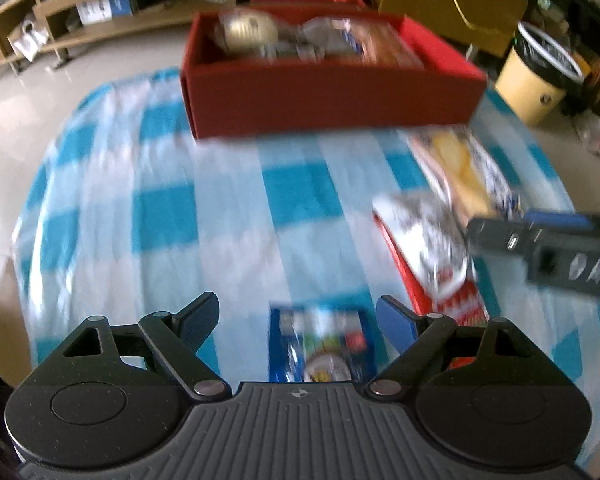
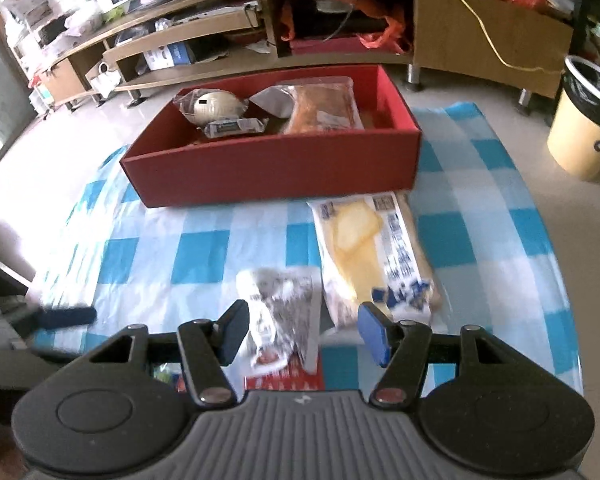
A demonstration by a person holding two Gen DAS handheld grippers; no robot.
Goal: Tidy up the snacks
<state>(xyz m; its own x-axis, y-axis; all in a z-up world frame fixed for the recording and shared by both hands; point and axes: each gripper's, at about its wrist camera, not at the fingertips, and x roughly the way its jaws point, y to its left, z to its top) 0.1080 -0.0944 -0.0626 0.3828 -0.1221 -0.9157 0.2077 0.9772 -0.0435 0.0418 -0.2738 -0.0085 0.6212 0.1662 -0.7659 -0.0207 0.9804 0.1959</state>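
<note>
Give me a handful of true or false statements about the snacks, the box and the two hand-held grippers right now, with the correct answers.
1. The red box already holds several snack packets. True.
2. The yellow and white packet lies inside the box. False: it lies on the checked cloth, in front of the box.
3. The left hand-held gripper is open, with a blue packet below it. True.
4. The right hand-held gripper has clamped the grey and white packet. False: its pads stand apart on either side, holding nothing.
5. The bin stands on the table. False: it stands on the floor beside it.
</note>
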